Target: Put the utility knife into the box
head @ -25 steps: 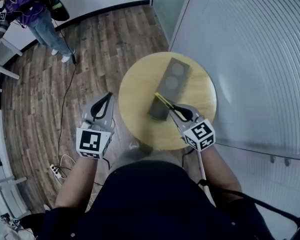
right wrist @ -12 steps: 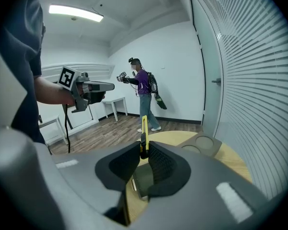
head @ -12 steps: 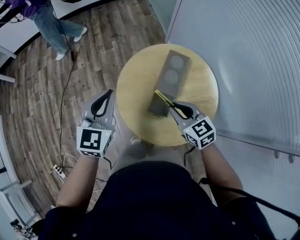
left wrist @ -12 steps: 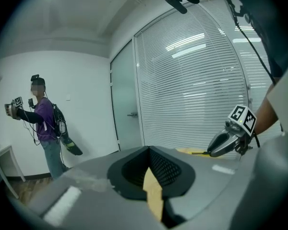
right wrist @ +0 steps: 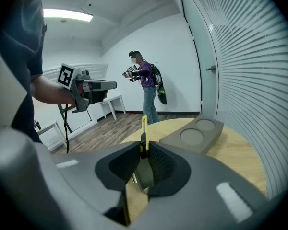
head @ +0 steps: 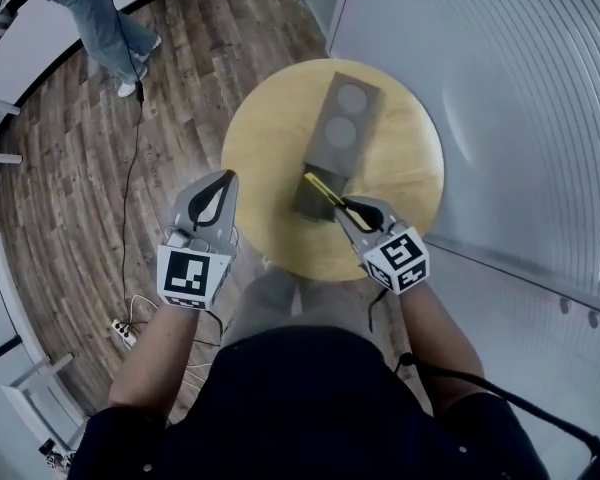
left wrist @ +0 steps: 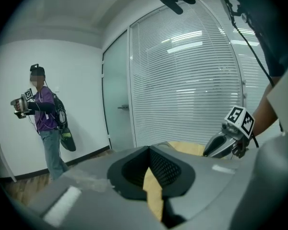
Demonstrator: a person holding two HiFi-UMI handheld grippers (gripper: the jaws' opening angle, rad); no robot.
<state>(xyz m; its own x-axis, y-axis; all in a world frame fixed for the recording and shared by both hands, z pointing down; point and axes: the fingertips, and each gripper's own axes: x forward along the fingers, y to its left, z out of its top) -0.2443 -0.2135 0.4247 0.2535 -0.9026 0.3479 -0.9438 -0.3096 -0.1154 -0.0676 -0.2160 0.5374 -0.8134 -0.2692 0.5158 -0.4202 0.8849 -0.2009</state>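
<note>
While the right gripper (head: pixel 338 206) clamps the utility knife (head: pixel 322 188), rear half hidden between its jaws, the left gripper (head: pixel 227 176) hangs closed, empty, at the table's (head: pixel 265 138) left edge.

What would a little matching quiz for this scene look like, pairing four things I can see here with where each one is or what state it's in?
Things:
1. utility knife
2. box
3. left claw
4. person in purple top

Places or states:
A. lying on the round table
B. standing on the wood floor
C. clamped in the right claw
D. empty, jaws together, beside the table's edge

Pairs: 1-C, 2-A, 3-D, 4-B
</note>
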